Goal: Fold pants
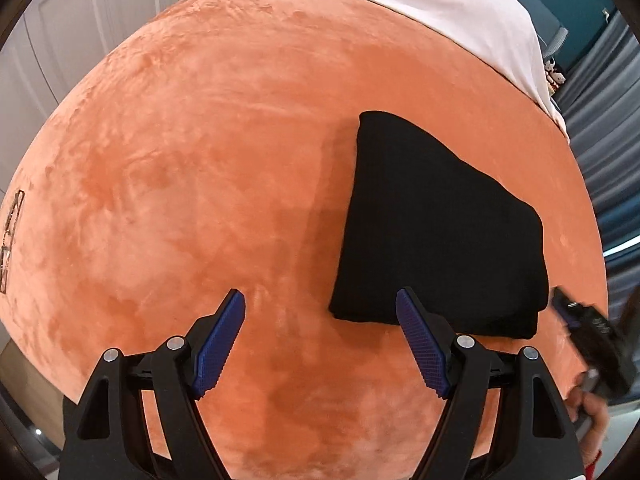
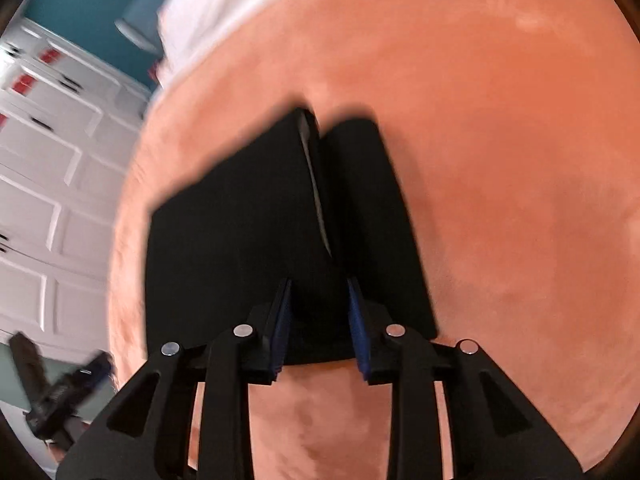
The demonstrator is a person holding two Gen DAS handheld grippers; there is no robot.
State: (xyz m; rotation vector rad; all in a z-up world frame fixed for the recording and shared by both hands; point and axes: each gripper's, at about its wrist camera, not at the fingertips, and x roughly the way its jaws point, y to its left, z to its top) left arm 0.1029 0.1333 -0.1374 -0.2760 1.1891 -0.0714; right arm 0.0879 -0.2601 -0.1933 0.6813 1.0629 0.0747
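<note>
Right wrist view, blurred: right tool (image 2: 320, 320), narrowed, seemingly pinches folded pants (image 2: 248, 248); beside them, left tool (image 1: 320, 344) gapes empty.

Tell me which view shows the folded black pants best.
The left wrist view: the folded black pants lie sharp and whole on the orange blanket. The right wrist view shows them blurred, their near edge partly hidden behind the right gripper.
</note>
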